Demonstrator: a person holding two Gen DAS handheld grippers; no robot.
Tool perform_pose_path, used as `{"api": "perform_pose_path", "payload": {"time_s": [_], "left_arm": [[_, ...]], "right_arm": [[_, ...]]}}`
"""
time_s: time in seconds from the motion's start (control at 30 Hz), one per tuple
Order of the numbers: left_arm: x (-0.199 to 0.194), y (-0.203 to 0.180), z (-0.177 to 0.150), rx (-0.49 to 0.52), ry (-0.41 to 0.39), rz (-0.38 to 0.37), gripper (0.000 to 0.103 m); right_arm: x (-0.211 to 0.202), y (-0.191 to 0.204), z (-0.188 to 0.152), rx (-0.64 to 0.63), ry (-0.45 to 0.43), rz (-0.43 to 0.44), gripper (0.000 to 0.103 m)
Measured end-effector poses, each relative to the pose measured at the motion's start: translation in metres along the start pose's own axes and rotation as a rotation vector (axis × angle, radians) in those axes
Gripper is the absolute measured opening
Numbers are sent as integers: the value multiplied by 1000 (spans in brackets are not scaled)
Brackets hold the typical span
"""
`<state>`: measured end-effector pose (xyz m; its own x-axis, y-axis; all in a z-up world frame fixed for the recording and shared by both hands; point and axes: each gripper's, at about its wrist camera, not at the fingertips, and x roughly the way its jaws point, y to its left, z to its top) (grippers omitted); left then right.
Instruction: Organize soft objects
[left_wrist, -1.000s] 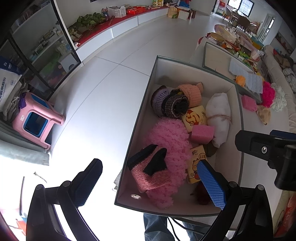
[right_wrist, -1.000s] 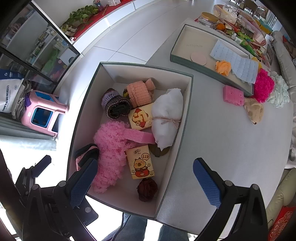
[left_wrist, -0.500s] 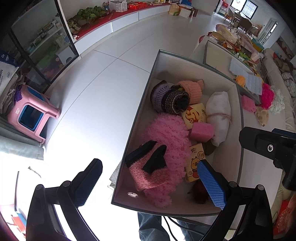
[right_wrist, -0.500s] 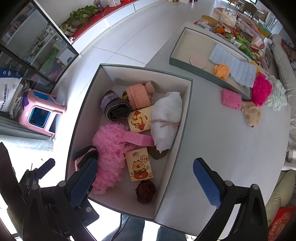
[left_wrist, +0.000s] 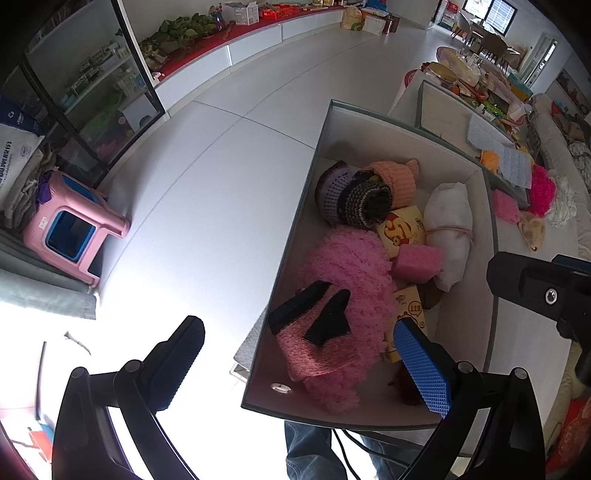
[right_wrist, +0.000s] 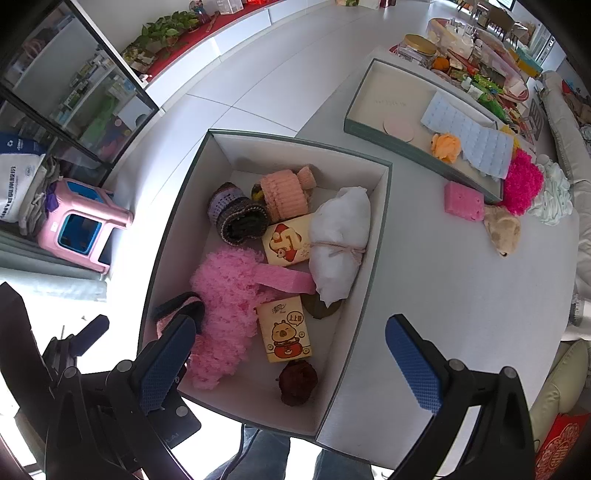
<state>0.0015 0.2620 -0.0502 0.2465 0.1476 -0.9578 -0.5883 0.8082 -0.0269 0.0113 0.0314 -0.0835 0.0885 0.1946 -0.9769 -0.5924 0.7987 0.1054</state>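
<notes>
Both grippers have drifted a bit up and back from the box (right_wrist: 382, 221) over the last second, so more of the table shows in the right view now; nothing inside the box looks like it shifted.

Stuff in the box so far: a fluffy pink thing (right_wrist: 229, 295), a pink and black knit glove (left_wrist: 317, 339), a pink sponge (right_wrist: 286, 278), two tissue packs, a tied white bundle (right_wrist: 341, 240) and some knit hats at the far end. Left out on the table, well apart from the box: another pink sponge (right_wrist: 463, 201), a tan plush (right_wrist: 502, 229), a hot pink pom-pom (right_wrist: 522, 182) and a pale frilly thing (right_wrist: 552, 195) next to it.

Handling-wise, I'd guess all of it weighs next to nothing and squashes easily, no breakage risk. The sponge is the easy one: pinch it across its short sides. The pom-pom and the plush will compress a lot, so I'd bite deep into the middle, otherwise the pads just pull fluff.

Left gripper (left_wrist: 295, 363) is spread wide and empty, hanging over the near left corner of the box, touching nothing. Right gripper (right_wrist: 291, 363) is the same deal: fingers far apart, nothing between them, floating above the near end of the box.
</notes>
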Motion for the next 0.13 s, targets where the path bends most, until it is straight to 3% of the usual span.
{"api": "perform_pose_path", "payload": {"time_s": [0.13], "left_arm": [[-5,3,0,9,-27,2,103]], "right_arm": [[0,4,-2,0,2,-4,103]]}}
